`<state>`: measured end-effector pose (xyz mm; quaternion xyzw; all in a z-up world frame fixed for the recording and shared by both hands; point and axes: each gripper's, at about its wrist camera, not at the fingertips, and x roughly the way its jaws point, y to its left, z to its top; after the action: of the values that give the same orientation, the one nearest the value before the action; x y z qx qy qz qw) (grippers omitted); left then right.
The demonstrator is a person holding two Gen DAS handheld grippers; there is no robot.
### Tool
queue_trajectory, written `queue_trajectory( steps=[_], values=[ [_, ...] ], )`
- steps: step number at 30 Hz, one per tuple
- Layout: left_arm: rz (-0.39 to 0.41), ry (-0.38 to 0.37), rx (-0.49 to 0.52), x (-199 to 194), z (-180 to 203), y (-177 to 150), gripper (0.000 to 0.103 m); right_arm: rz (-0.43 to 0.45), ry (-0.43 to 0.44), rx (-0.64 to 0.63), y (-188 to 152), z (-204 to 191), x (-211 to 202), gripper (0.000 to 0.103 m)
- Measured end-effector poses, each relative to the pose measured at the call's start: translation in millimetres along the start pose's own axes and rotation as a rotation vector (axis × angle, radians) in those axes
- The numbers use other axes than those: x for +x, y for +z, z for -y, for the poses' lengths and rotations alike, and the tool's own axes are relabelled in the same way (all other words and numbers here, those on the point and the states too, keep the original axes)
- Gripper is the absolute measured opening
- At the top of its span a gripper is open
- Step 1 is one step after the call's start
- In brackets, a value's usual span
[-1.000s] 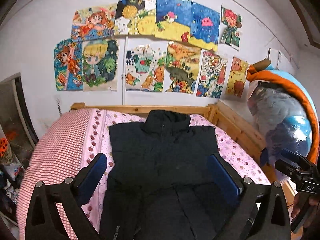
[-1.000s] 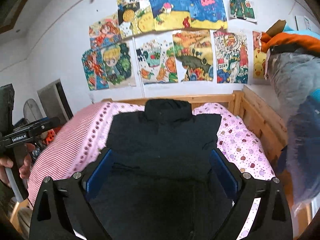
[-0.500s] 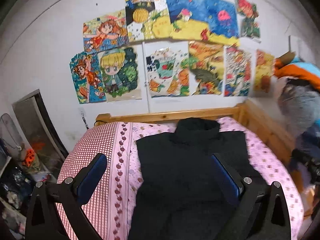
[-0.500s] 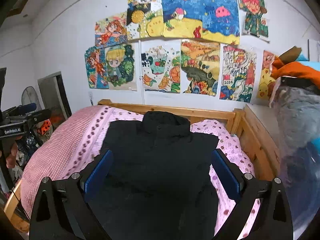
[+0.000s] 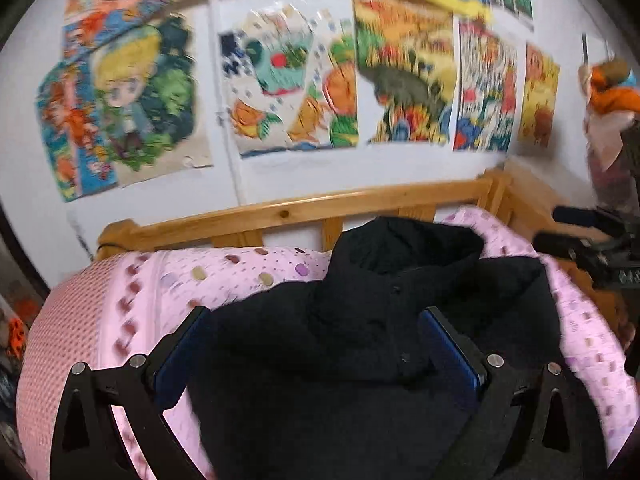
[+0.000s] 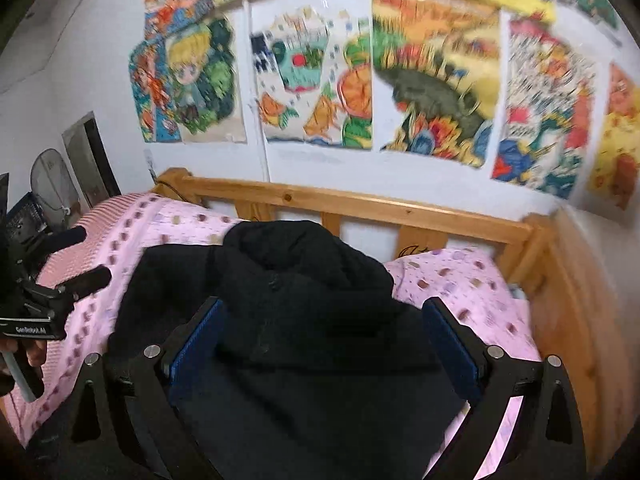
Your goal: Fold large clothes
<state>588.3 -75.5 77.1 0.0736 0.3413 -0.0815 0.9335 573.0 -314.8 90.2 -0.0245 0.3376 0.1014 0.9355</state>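
Observation:
A large black jacket [image 5: 360, 320] lies flat on the pink dotted bedspread [image 5: 248, 276], collar toward the wooden headboard. It fills the lower middle of the right wrist view [image 6: 304, 320] too. My left gripper [image 5: 316, 344] is open and empty, low over the jacket's upper part just below the collar. My right gripper [image 6: 324, 340] is open and empty, low over the jacket below the collar. Each gripper shows at the edge of the other's view: the right one [image 5: 592, 248] and the left one [image 6: 44, 300].
The wooden headboard [image 6: 360, 204] and a wooden side rail [image 6: 580, 320] border the bed. Colourful posters [image 5: 320, 80] cover the white wall. A pink checked cover [image 5: 52, 340] lies at the bed's left. Orange and grey clothes [image 5: 612, 120] hang at the right. A fan [image 6: 52, 184] stands at the left.
Both grippers have moved forward toward the headboard and lower over the jacket; its collar is now much nearer. Both stay open.

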Motion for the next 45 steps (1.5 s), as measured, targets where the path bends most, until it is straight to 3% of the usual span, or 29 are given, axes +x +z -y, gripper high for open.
queue_trajectory(
  steps=[2,3,7,10,13,14,15,16,17,18,20,25,28,31,38,42,45],
  values=[
    [-0.003,-0.004,0.014,31.0,-0.5,8.5,0.103,-0.015,-0.001,0.018,1.3,9.0,32.0,0.070],
    [-0.008,-0.023,0.003,44.9,-2.9,12.9,0.103,-0.028,-0.003,0.038,1.2,14.4,47.0,0.068],
    [-0.017,-0.107,-0.052,82.3,-19.0,27.2,0.102,-0.074,0.000,0.095,2.5,29.6,89.6,0.067],
    [-0.059,-0.200,-0.027,108.5,-21.7,39.0,0.100,-0.118,-0.008,0.103,7.4,32.5,114.6,0.067],
    [-0.100,-0.233,0.007,128.9,-18.6,48.1,0.078,-0.157,-0.036,0.076,13.7,33.4,134.0,0.067],
    [-0.121,-0.259,0.001,136.0,-18.1,51.6,0.064,-0.163,-0.052,0.062,16.6,29.9,141.1,0.062],
    [-0.143,-0.278,-0.012,143.2,-17.8,54.4,0.050,-0.163,-0.059,0.059,19.1,30.1,144.4,0.056],
    [-0.161,-0.294,-0.020,147.9,-17.5,55.5,0.042,-0.167,-0.062,0.061,21.2,29.6,148.5,0.039],
    [-0.175,-0.317,-0.016,152.2,-14.9,55.7,0.021,-0.171,-0.059,0.071,22.4,29.5,151.6,0.024],
    [-0.176,-0.323,0.001,153.8,-11.9,55.0,0.007,-0.169,-0.062,0.088,22.7,30.0,152.8,0.019],
    [-0.146,-0.316,0.044,149.8,-6.6,51.6,0.007,-0.147,-0.070,0.103,21.6,31.0,148.0,0.009],
    [-0.067,-0.348,0.034,114.7,-19.6,35.9,0.005,-0.088,-0.052,0.110,-0.7,33.1,117.5,0.005],
    [-0.086,-0.330,0.109,95.0,-21.8,6.2,0.005,-0.044,0.004,0.134,-25.6,32.9,88.6,0.005],
    [-0.127,-0.329,0.204,91.8,-14.5,-27.9,0.005,-0.045,0.020,0.081,-53.6,31.3,77.4,0.005],
    [-0.202,-0.257,0.340,121.6,18.8,-78.1,0.005,-0.131,0.000,0.078,-102.6,33.0,113.5,0.004],
    [-0.217,-0.275,0.314,138.0,18.7,-87.4,0.005,-0.155,-0.001,0.083,-115.2,33.0,126.3,0.004],
    [-0.176,-0.319,0.274,137.5,12.6,-92.1,0.006,-0.171,-0.010,0.076,-116.8,31.1,129.6,0.004]
  ],
)
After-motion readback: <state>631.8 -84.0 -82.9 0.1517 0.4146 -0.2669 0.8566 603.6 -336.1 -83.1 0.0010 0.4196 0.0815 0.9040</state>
